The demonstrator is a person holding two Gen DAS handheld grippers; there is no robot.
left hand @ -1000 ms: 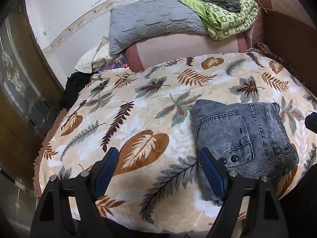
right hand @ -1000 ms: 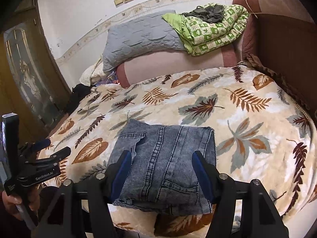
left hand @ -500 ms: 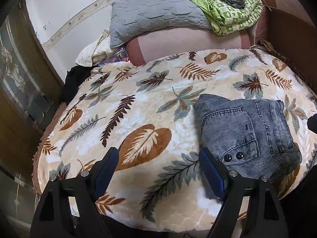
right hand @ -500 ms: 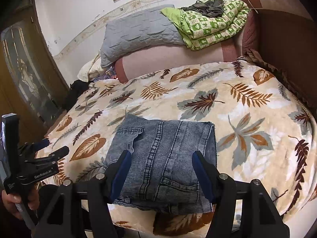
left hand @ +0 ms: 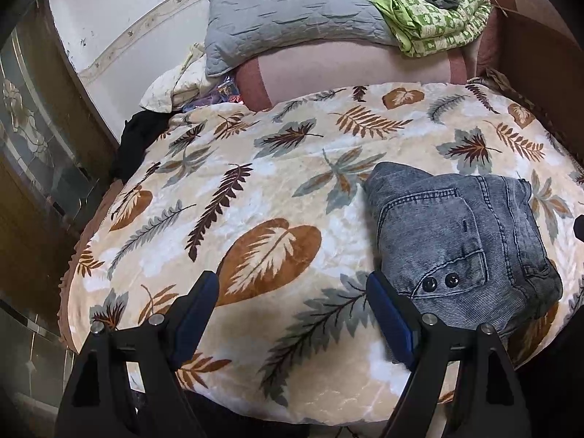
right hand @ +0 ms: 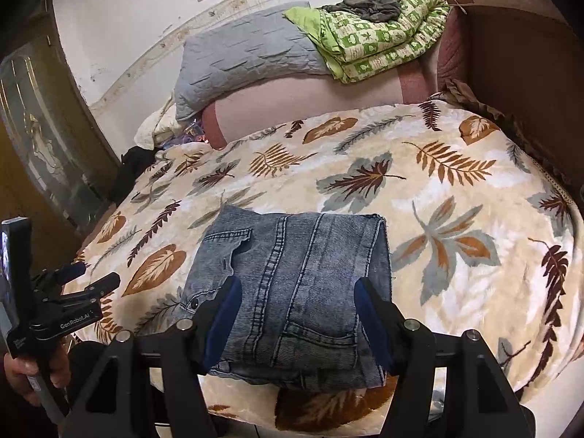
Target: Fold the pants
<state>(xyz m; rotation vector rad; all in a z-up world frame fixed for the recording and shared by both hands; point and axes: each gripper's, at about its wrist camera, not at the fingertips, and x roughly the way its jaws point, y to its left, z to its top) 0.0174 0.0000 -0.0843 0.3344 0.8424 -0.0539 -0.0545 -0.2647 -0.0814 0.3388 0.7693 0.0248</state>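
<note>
A folded pair of grey-blue denim pants (right hand: 292,284) lies as a compact block near the front edge of the leaf-patterned blanket (right hand: 456,219). My right gripper (right hand: 297,314) hovers open just in front of the block, with its blue pads apart and not pressing on the cloth. In the left wrist view the pants (left hand: 460,241) sit to the right. My left gripper (left hand: 292,299) stands open over bare blanket (left hand: 233,219), left of the pants. The right wrist view shows the left gripper (right hand: 84,277) at the far left, held by a hand (right hand: 22,376).
A grey pillow (left hand: 292,14) and a green patterned quilt (left hand: 438,18) rest on a pink bolster (left hand: 346,69) at the bed's head. Dark clothing (left hand: 137,138) lies at the left edge. A wooden glass-panelled door (left hand: 33,138) stands left, a brown bed frame (right hand: 529,84) right.
Both views have tilted slightly, so the bed and the pants sit a little lower in the frames. The pants and both grippers' openings are unchanged.
</note>
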